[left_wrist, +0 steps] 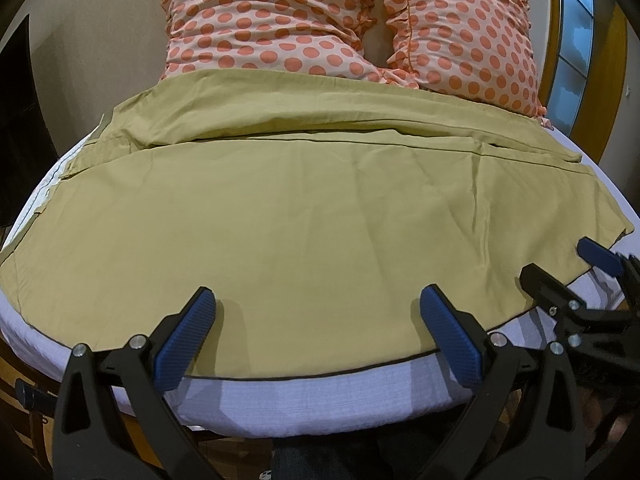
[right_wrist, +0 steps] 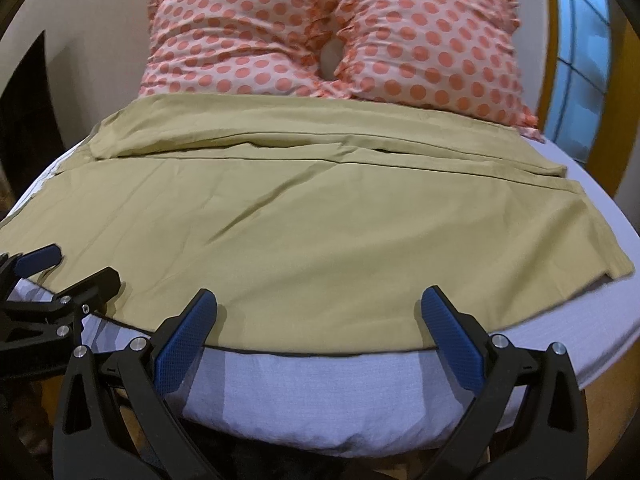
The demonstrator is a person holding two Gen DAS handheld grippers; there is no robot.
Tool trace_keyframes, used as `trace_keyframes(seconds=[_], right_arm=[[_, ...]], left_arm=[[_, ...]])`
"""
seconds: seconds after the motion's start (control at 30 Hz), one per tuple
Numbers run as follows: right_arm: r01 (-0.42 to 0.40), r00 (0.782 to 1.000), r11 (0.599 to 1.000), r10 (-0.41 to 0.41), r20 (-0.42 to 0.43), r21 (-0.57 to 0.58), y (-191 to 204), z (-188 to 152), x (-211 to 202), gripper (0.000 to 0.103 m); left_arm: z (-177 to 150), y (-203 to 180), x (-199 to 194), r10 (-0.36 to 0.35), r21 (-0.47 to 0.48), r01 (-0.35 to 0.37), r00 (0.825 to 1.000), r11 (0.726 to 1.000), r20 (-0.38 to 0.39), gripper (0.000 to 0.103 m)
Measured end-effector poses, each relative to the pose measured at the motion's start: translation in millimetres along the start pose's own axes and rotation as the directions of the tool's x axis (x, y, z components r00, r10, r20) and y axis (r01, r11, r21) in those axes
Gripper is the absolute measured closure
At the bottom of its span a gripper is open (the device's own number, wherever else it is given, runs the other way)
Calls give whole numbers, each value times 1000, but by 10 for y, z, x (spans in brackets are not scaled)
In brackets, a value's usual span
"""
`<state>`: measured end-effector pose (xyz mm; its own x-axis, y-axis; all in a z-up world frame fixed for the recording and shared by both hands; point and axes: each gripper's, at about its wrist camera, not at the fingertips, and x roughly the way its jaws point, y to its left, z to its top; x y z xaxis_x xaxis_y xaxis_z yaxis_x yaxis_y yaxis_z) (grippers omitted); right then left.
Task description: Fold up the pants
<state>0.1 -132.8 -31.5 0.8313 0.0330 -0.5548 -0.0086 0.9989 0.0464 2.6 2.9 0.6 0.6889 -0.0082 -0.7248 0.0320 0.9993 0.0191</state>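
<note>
Olive-green pants (left_wrist: 304, 216) lie spread flat across a bed, one leg nearer and one farther, near edge along the bed's front. They also show in the right wrist view (right_wrist: 304, 232). My left gripper (left_wrist: 318, 302) is open and empty, its blue pads just above the pants' near edge. My right gripper (right_wrist: 318, 302) is open and empty over the same near edge, further right. The right gripper shows at the right of the left wrist view (left_wrist: 560, 268), the left gripper at the left of the right wrist view (right_wrist: 72, 268).
The bed has a white sheet (left_wrist: 320, 396) with its front edge close under the grippers. Two polka-dot pillows (left_wrist: 280, 24) lean against the wall behind the pants. A window with a wooden frame (left_wrist: 576, 40) is at the right.
</note>
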Motion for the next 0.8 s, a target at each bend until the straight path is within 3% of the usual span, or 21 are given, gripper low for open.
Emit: trace_keyframes(seconds=[0.1,0.23,0.27,0.37,0.4,0.47,0.5,0.6,0.67,0.73,0.8], right_arm=[[-13,1000,998,14,-2,68,-294,284,10,1],[110,990,987,-120,79,114,-735,974,22,1],[175,980,974,-186,70,144,-926,1287,158,1],[245,969,938,-246,-25,246,-1369,1838,645,1],[276,961,909,-260,-93,313,-1585,2019,911,3],[312,948,844,-245,-203,437,-1948,2220,1376,26],[327,941,809,-232,-246,489,-2098,2289,1581,30],[381,919,706,-219,-327,597,-2470,2483,2213,31],[389,918,653,-219,-330,650,-2609,2561,2423,31],[423,904,612,-241,-352,668,-2699,2648,2649,30],[478,878,606,-298,-376,636,-2684,2710,2783,30]], left_arm=[[124,82,-22,23,-18,-23,1000,1000,7,2],[395,206,-118,26,-54,-22,997,998,73,2],[490,230,-115,32,-59,-27,996,998,85,2],[678,258,-84,47,-57,-41,994,998,103,2],[747,270,-60,50,-58,-44,993,997,105,2],[864,295,-9,47,-60,-41,993,997,105,2],[882,304,-1,47,-60,-41,993,997,106,2],[966,333,59,49,-60,-42,993,997,110,2],[974,354,98,53,-53,-48,992,997,112,2],[1006,372,166,64,-47,-59,992,997,109,2],[1013,393,221,67,-46,-62,993,997,102,2]])
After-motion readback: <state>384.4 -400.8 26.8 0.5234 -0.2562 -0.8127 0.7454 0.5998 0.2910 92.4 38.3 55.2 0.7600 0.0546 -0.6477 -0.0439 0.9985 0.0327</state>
